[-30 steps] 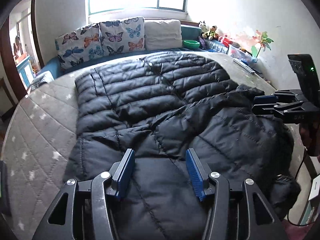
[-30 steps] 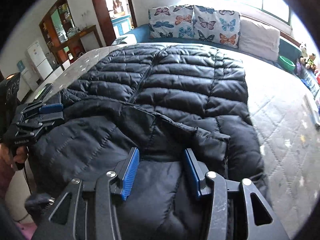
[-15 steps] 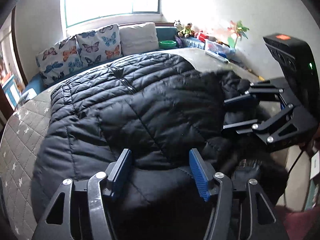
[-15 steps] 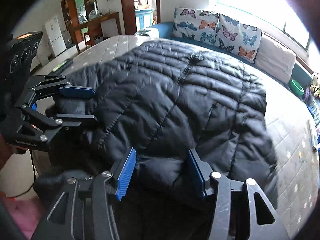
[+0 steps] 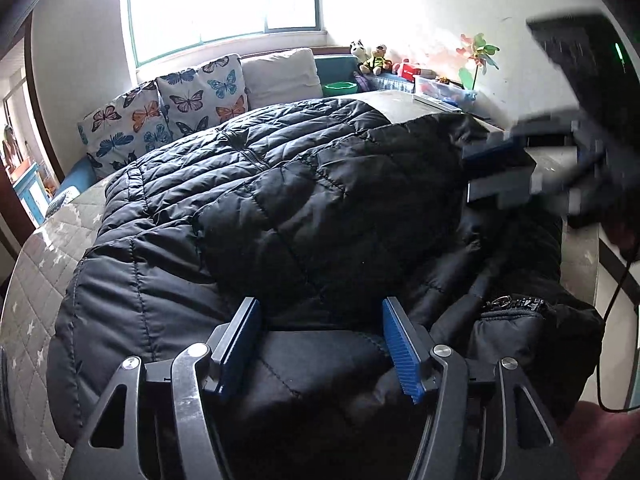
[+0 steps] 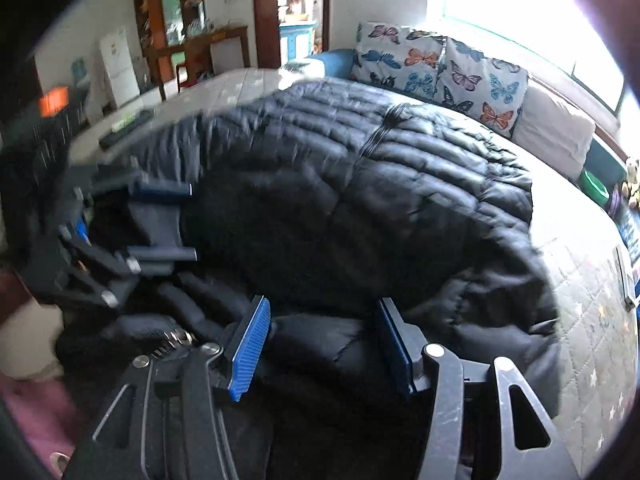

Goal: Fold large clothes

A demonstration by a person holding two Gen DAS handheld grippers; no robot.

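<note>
A large black quilted puffer coat lies spread on the quilted grey bed, its near part bunched and folded over itself; it also fills the right wrist view. My left gripper is open, its blue pads just above the coat's near fold, holding nothing. My right gripper is open too, low over the coat's near edge. Each gripper shows in the other's view, blurred: the right one at the coat's right side, the left one at its left side.
Butterfly pillows and a white cushion line the far edge under the window. A green bowl, toys and boxes sit far right. The bed's bare quilted cover lies right of the coat. Cabinets and a fridge stand beyond.
Both grippers have swung toward the coat's near end and come closer together. The coat's lower part has been bunched and folded up over the body. Both stay open.
</note>
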